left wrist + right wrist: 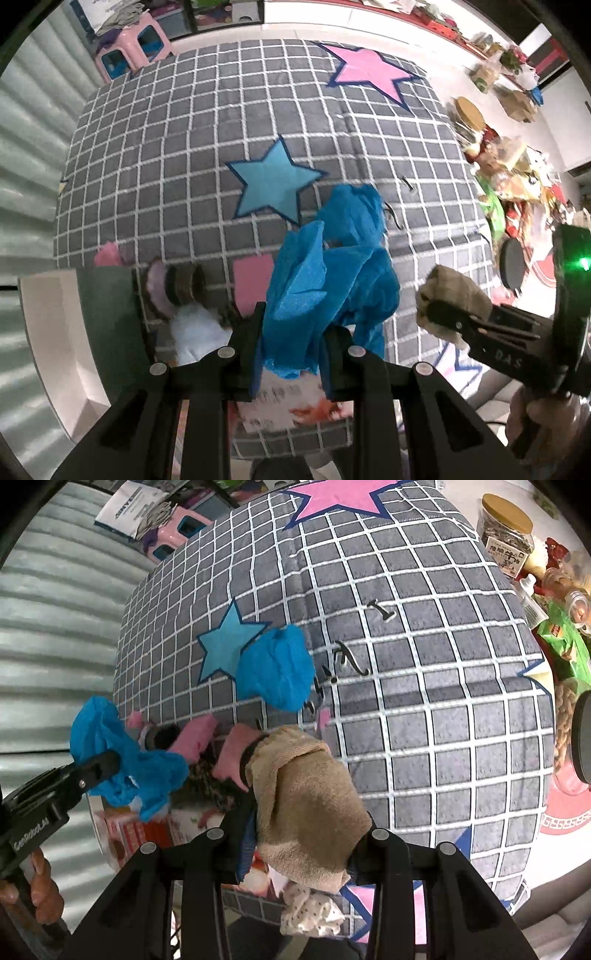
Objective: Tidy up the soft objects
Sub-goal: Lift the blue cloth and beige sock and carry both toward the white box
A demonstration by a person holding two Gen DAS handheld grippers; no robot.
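Left wrist view: your left gripper [291,354] pinches the blue cloth [325,273], lifted.
Right gripper [301,843]: clamps the tan sock [306,805].
Next: you need a drop spot.

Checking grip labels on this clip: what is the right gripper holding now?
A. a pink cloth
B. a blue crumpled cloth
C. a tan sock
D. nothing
C: in the right wrist view the right gripper is clamped on the tan sock, while the blue crumpled cloth hangs from the left gripper.
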